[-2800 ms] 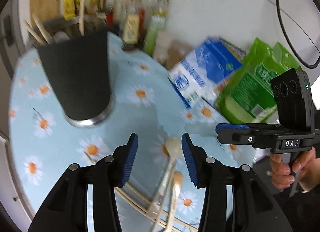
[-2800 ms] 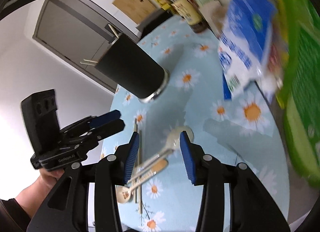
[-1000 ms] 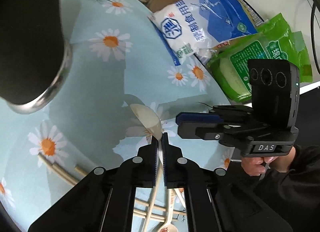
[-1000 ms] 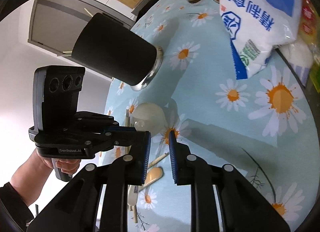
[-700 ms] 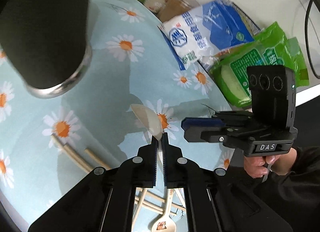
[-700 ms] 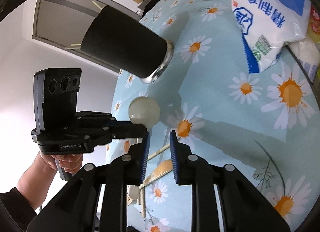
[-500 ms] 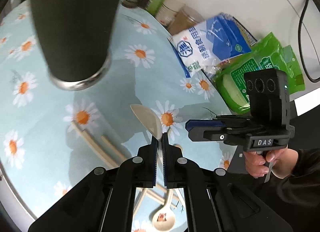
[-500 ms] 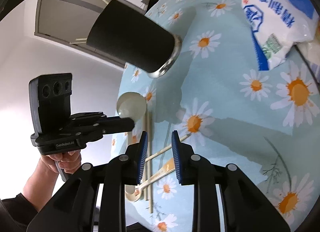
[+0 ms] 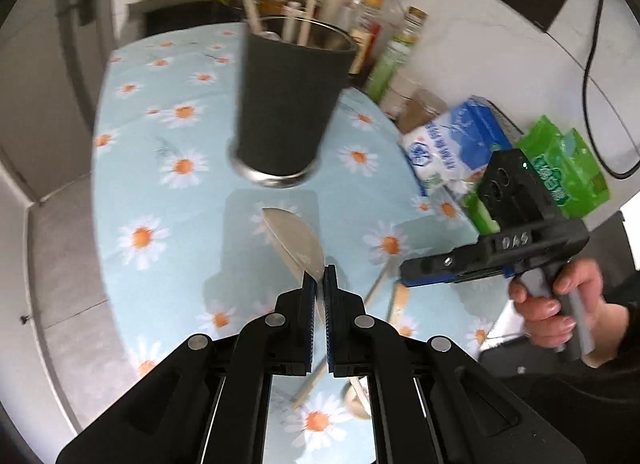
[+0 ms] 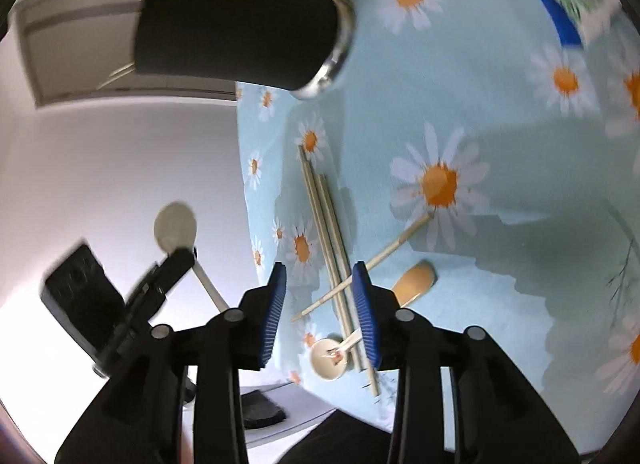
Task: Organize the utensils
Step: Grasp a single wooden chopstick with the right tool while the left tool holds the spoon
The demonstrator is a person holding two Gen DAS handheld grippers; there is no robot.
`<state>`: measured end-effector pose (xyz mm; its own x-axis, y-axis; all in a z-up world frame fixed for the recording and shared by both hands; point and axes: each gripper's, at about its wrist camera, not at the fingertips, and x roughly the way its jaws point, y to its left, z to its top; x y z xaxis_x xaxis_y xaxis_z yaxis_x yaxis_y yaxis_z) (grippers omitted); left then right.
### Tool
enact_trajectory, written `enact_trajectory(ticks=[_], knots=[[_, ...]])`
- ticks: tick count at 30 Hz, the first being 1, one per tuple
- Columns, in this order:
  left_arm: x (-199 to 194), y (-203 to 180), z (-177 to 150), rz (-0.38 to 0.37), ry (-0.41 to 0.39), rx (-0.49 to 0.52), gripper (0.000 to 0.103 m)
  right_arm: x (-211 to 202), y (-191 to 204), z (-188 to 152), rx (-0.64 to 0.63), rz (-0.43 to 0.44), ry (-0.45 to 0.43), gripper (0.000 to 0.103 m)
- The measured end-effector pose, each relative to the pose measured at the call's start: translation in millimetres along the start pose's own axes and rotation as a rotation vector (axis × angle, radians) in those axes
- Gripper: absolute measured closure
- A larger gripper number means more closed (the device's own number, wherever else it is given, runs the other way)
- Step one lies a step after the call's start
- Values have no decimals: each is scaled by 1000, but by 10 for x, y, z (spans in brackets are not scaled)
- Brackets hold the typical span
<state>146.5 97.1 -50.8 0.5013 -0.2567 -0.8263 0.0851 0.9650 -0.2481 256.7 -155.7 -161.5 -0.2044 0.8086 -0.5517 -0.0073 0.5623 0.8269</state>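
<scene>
Hidden or unclear: the handle of the pale spoon (image 9: pixel 298 242) runs down between the left gripper's (image 9: pixel 319 296) blue pads and is lost behind the black frame. In the left wrist view the utensils on the worktop (image 9: pixel 172 200) show only in slivers between the gripper arms. The contents of the black cup (image 9: pixel 286 104) are blurred; only light stick ends rise above its rim. Bottles (image 9: pixel 372 20) behind the cup are soft with motion blur.

Spoon: cream, smooth, rounded bowl, seen edge-on, lifted clear of the worktop and below the cup in the left wrist view. The left fingers are pressed together on its neck. In the right wrist view the same spoon (image 10: pixel 176 230) sits out past the worktop's edge, against the white wall.

Right gripper (image 10: pixel 320 308): ribbed blue pads on black arms; fingers spread apart, nothing between them, hovering over the loose utensils.

On the worktop: light-blue cloth with white and orange daisies. A pair of pale wooden chopsticks (image 10: pixel 326 216) lies side by side, a single chopstick (image 10: pixel 376 260) crossing them aslant. Just beside it, a tan wooden spoon end (image 10: pixel 414 278). A small white ceramic spoon (image 10: pixel 330 356), printed inside, lies near the edge.

Cup: matte black, tapered, bright metal base.

Beyond: blue-white bag (image 9: pixel 456 144), green packet (image 9: pixel 560 172).
</scene>
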Motion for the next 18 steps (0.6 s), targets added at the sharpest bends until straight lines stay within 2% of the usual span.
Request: enact_trajectory(ticks=[7, 10, 13, 18], knots=[[-75, 83, -207, 34, -19, 1, 100, 168, -3, 28, 140, -108, 34, 67], [-113, 128, -260, 37, -49, 10, 100, 254, 56, 57, 198, -94, 39, 67], [-155, 217, -310, 32, -74, 16, 100, 260, 169, 84, 199, -169, 0, 67], [-277, 380, -336, 14, -117, 48, 100, 401, 163, 60, 310, -278, 14, 67]])
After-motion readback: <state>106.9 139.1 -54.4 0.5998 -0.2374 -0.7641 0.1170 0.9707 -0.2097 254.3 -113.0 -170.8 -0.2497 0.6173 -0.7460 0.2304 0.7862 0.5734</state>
